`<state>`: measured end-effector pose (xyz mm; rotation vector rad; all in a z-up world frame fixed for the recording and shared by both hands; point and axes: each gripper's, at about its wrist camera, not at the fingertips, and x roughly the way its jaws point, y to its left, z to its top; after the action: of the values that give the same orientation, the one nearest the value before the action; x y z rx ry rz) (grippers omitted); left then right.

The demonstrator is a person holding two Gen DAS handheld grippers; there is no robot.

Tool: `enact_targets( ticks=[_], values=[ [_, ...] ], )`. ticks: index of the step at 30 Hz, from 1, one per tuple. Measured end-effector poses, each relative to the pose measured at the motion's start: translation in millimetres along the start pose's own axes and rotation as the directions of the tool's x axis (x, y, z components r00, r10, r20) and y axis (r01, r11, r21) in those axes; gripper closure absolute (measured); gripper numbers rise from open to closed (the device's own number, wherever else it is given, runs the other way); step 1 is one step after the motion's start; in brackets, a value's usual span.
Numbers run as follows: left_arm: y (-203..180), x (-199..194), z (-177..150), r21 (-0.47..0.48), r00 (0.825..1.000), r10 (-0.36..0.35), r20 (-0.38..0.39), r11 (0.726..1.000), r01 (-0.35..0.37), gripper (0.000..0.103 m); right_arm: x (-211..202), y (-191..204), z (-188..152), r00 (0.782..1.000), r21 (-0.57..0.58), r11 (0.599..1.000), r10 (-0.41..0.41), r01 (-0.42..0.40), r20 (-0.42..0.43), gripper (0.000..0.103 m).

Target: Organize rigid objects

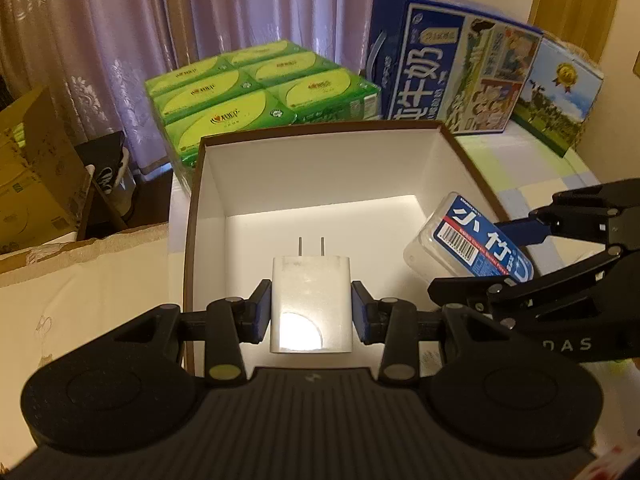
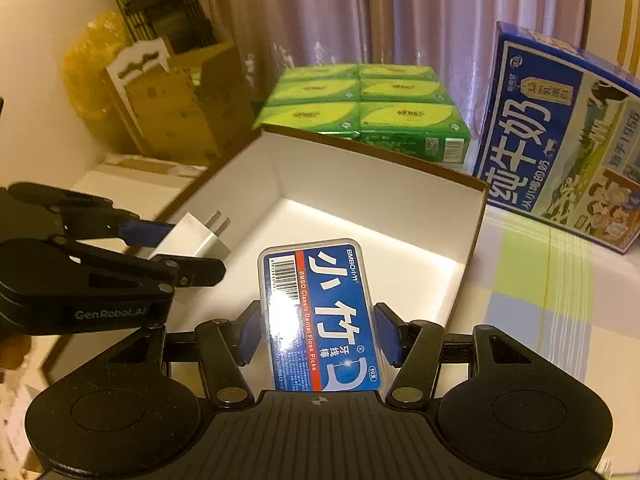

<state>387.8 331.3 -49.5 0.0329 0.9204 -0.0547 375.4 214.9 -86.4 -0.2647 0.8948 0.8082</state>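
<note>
Charger and floss case are both held above the open white box, which sits on the counter — neither has been set down yet. On the left, the left gripper has its jaws closed part-way on the charger's flat sides, prongs pointing away toward the box's far wall. To its right, the right gripper is clamped somewhat wider on the long edges of the blue-labelled case, which is tilted down toward the box floor. The box interior is seen bare; nothing lies in it. Behind it stand a green pack and a blue carton, untouched. By this reading the carrying is nearly done, and what is left is lowering both items, releasing them side by side without collision — and withdrawing.
</note>
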Motion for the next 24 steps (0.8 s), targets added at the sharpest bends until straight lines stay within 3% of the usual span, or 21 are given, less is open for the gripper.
enact_targets(
  ticks=[11,24],
  values=[
    [8.0,45.3,19.0,0.039,0.999,0.003,-0.042,0.999,-0.001,0.067,47.4,-16.9,18.0,0.994,-0.101,0.989,-0.110,0.108,-0.008,0.047],
    [3.3,68.3,25.7,0.059,0.998,0.010,-0.061,0.998,-0.007,0.067,48.0,-24.8,17.8,0.997,-0.119,0.990,-0.082,0.081,-0.001,0.038]
  ],
)
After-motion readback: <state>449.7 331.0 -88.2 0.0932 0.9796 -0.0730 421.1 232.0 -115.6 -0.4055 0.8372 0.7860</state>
